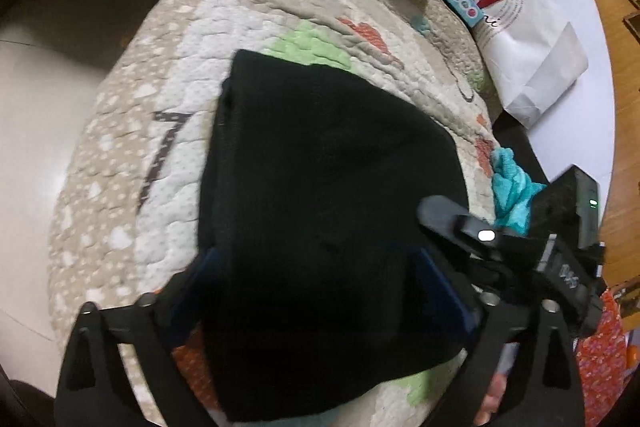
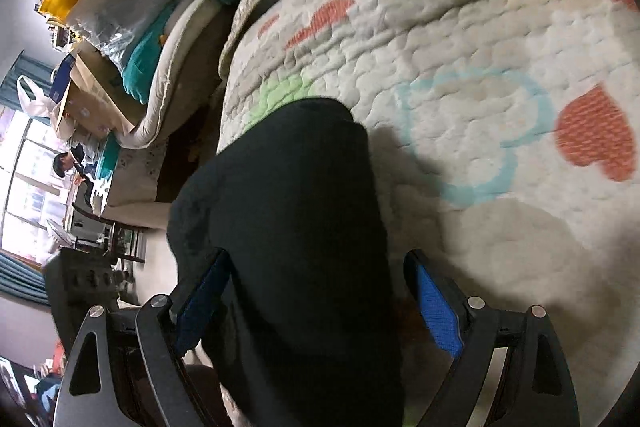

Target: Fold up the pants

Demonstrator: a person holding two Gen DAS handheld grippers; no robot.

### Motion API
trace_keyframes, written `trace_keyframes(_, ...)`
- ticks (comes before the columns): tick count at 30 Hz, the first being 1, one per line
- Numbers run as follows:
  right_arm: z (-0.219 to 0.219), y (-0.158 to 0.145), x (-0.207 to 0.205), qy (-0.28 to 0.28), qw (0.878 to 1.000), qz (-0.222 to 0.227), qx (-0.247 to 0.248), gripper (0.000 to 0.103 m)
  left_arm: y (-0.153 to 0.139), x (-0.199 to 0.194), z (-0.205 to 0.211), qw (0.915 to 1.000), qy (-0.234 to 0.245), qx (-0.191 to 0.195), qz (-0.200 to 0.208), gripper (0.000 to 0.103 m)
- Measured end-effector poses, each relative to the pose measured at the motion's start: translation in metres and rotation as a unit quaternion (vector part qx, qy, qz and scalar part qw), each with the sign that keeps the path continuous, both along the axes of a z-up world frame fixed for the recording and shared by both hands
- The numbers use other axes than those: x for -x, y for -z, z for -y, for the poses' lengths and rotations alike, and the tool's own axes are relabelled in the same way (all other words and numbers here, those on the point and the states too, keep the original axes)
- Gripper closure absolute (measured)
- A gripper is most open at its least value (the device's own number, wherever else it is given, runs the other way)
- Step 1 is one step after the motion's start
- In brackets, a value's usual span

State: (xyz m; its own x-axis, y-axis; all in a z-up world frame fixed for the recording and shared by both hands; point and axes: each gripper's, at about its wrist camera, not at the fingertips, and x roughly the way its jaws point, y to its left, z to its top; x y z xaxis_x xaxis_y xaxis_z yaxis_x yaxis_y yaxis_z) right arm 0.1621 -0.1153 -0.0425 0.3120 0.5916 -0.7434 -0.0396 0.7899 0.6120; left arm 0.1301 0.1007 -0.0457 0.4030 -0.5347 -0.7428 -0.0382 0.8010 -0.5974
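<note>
Left wrist: pants lie folded on quilt, soft, limp. Both grippers gape, holding nothing. You pinch stacked edges.

My left wrist camera looks steeply down along its fingers, close over the black pants on the quilt, with the right gripper's body at its right edge. My right wrist camera looks down equally close. Both views share the pants and quilt.
</note>
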Motion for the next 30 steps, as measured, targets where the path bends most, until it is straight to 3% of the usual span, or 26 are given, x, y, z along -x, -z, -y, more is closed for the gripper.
trace_keyframes(3,-0.01,0.0,-0.001,-0.009,1.0,0.014,0.007,0.015,-0.002,0.0,0.009,0.9996,0.007,-0.025,0.011,0.001)
trace_keyframes(4,-0.013,-0.001,-0.002,-0.017,1.0,0.013,0.009,0.026,-0.004,0.002,0.012,0.9991,0.013,-0.038,0.017,0.014)
trace_keyframes(5,-0.015,-0.005,-0.002,-0.022,0.999,0.015,0.021,0.028,-0.008,0.005,0.016,0.9977,0.014,-0.061,0.024,0.03)
trace_keyframes(6,-0.018,-0.009,-0.002,-0.031,0.999,0.019,0.028,0.037,-0.012,0.007,0.017,0.9968,0.02,-0.072,0.028,0.035)
trace_keyframes(7,-0.019,-0.013,-0.001,-0.039,0.998,0.025,0.035,0.048,-0.013,0.008,0.016,0.997,0.021,-0.068,0.028,0.051)
trace_keyframes(8,-0.019,-0.018,-0.001,-0.046,0.998,0.029,0.039,0.052,-0.016,0.008,0.014,0.9974,0.022,-0.063,0.026,0.064)
trace_keyframes(10,-0.017,-0.027,-0.001,-0.056,0.997,0.035,0.035,0.058,-0.025,0.006,0.01,0.9986,0.029,-0.036,0.026,0.076)
trace_keyframes(17,-0.023,-0.073,-0.015,-0.071,0.992,0.088,0.048,0.06,-0.059,-0.021,0.021,0.9979,0.028,-0.032,0.049,0.078)
trace_keyframes(23,-0.018,-0.094,-0.021,-0.059,0.993,0.096,0.041,0.062,-0.076,-0.029,0.014,0.9974,0.019,-0.013,0.068,0.078)
trace_keyframes(26,-0.016,-0.089,-0.02,-0.052,0.994,0.088,0.041,0.063,-0.07,-0.024,0.003,0.9979,0.003,0.009,0.064,0.07)
trace_keyframes(30,-0.005,-0.059,-0.021,-0.027,0.995,0.055,0.08,0.063,-0.047,-0.019,-0.012,0.9992,-0.025,0.011,0.029,0.065)
